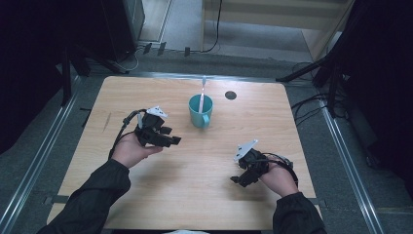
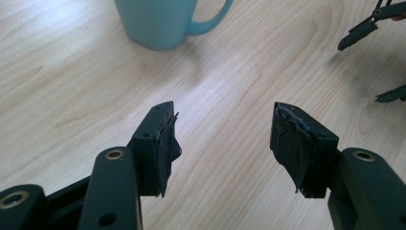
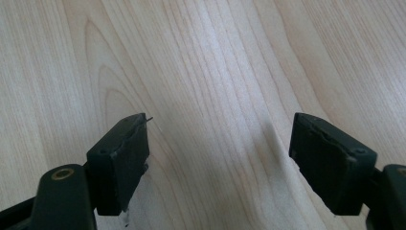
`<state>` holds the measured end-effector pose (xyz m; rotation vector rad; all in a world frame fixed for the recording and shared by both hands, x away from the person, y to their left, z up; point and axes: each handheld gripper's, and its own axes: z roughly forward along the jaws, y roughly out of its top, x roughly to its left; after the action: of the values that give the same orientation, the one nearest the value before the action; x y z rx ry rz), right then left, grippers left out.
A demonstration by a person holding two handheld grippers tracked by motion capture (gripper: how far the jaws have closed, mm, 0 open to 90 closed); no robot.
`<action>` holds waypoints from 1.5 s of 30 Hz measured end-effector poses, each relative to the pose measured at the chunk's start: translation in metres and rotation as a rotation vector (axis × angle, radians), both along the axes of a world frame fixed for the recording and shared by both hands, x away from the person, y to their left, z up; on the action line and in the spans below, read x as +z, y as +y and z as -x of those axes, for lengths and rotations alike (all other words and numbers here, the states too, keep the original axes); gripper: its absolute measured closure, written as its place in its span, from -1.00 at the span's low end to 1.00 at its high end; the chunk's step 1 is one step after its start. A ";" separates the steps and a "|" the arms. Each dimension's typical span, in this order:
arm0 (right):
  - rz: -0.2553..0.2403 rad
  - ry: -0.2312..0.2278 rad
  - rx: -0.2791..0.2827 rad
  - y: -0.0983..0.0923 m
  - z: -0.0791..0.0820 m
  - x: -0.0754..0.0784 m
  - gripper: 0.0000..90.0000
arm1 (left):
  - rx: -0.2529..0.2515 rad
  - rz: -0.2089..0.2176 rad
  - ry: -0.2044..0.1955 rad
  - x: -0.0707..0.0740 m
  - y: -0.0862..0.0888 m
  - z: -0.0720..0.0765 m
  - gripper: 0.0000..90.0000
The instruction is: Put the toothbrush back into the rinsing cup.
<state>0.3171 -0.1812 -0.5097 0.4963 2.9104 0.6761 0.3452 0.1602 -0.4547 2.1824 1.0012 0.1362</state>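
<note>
Two dark-sleeved forearms reach in from the near edge of the wooden tabletop (image 1: 146, 92). The left hand (image 1: 130, 148) holds the left claw (image 1: 170, 136) low over the wood, aimed toward the middle; its jaws stand wide apart with bare wood between them. In the left gripper view, the left claw (image 2: 224, 136) points past a teal mug (image 2: 160, 21), with the other claw's black tips at the far right. The right hand (image 1: 278, 179) holds the right claw (image 1: 241, 179) near the front right, jaws likewise spread and empty. The teal mug (image 1: 200, 111) stands upright beyond both, a white utensil (image 1: 201, 95) leaning inside it.
</note>
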 end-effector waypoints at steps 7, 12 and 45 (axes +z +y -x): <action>0.001 -0.003 0.015 0.005 -0.002 0.001 -0.53 | 0.010 -0.022 -0.003 -0.010 0.009 0.009 -0.09; 0.000 -0.003 0.024 0.008 -0.005 0.001 -0.53 | 0.024 -0.031 0.000 -0.016 0.016 0.017 -0.11; 0.025 0.009 0.060 0.018 -0.011 -0.003 -0.54 | 0.104 -0.101 0.129 -0.045 0.051 0.024 -0.23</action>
<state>0.3277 -0.1628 -0.5126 0.4120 2.9495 0.6457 0.3215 0.2113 -0.4997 2.2541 1.2044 0.0974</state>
